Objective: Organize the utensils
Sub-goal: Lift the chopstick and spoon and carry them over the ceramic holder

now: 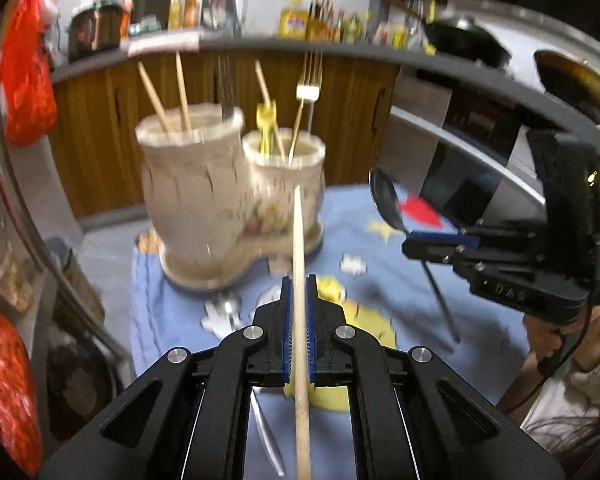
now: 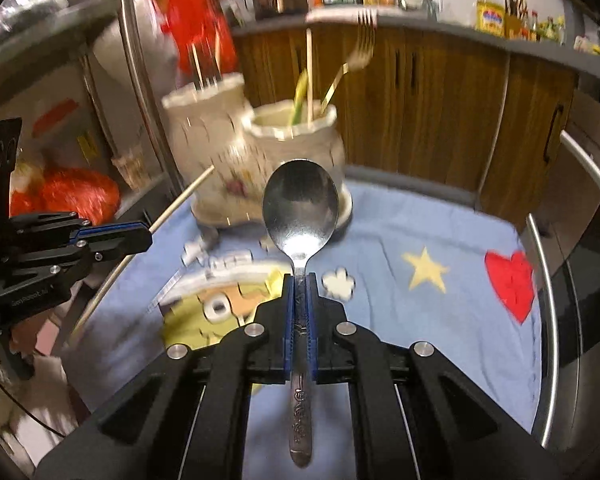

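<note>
The left tongs are closed on a wooden chopstick. The stick runs straight between the two blue pads and its far tip points toward the utensil holder. The right tongs are closed on the neck of a metal spoon – its bowl stands up in front of the pads, hollow side to the camera, and its patterned handle comes back between the black arms.

Both tongs are above a tabletop covered with a light blue cloth. The cloth has a cartoon figure in yellow, a yellow star, a red heart and a small white flower. In the left view the right tongs are at the right side, with the spoon lifted off the cloth. In the right view the left tongs are at the left edge, and the chopstick sticks out of them in a slant.

The holder is a cream ceramic piece with two round cups joined on one base, a tall one and a lower one, and it stands at the far part of the cloth. The tall cup has chopsticks and dark metal tines in it. The lower cup has a gold fork, one more chopstick and something yellow – too blurred to name. A second piece of metal cutlery lies on the cloth under the left tongs.

Behind are brown wooden cabinet doors and a counter with bottles.
</note>
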